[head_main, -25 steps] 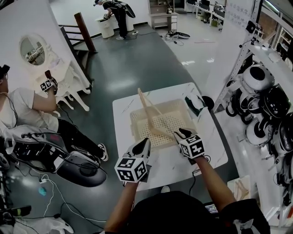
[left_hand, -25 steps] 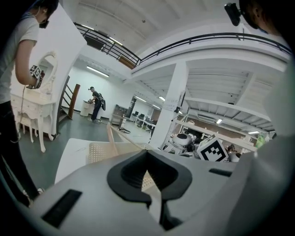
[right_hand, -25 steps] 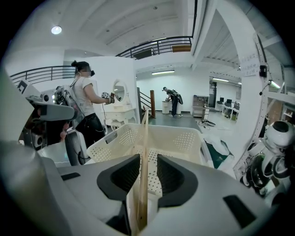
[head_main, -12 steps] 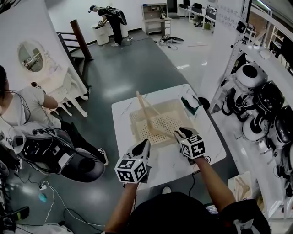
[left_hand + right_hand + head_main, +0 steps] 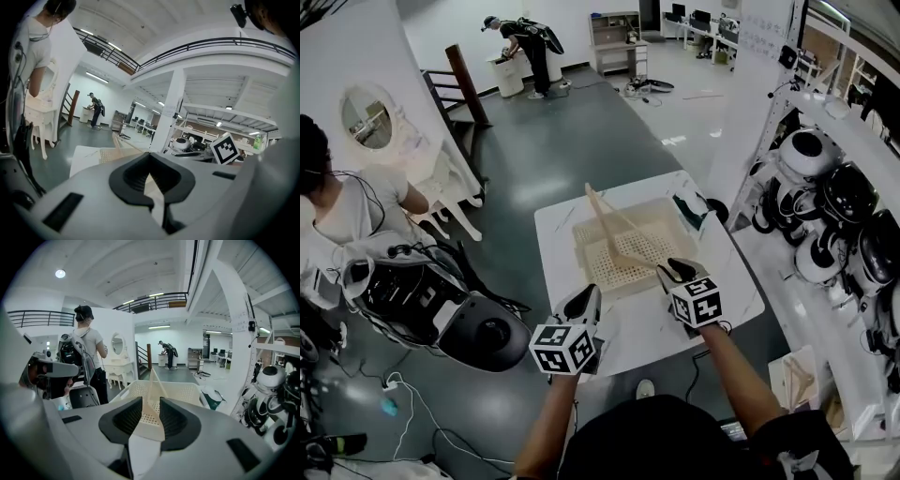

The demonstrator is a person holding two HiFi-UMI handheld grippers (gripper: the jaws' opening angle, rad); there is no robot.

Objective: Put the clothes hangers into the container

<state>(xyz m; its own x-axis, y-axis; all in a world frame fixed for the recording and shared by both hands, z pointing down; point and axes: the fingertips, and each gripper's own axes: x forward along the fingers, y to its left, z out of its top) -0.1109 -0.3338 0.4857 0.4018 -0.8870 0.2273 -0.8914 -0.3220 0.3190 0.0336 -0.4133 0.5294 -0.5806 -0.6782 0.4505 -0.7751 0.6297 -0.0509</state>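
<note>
A cream perforated basket (image 5: 581,251) stands on the white table (image 5: 733,292). Wooden clothes hangers (image 5: 606,221) stand in it, leaning toward its back left corner. My right gripper (image 5: 675,272) hovers at the basket's front right edge, slightly open with nothing between its jaws. My left gripper (image 5: 584,302) hangs shut and empty over the table's front edge, short of the basket. The right gripper view shows the basket (image 5: 180,390) and a hanger (image 5: 153,380) straight ahead past that gripper (image 5: 151,416). From the left gripper (image 5: 152,183), the basket (image 5: 104,153) lies ahead to the left.
A green-and-white item (image 5: 692,212) lies on the table right of the basket. Shelves of round white helmets (image 5: 811,159) line the right side. A seated person (image 5: 342,202) with black equipment (image 5: 441,309) is at the left, by a white dresser (image 5: 441,178).
The head view has shifted a little. My left gripper has sunk slightly toward the table's front edge. The seated person at the left has moved. The hangers and the right gripper stay put.
</note>
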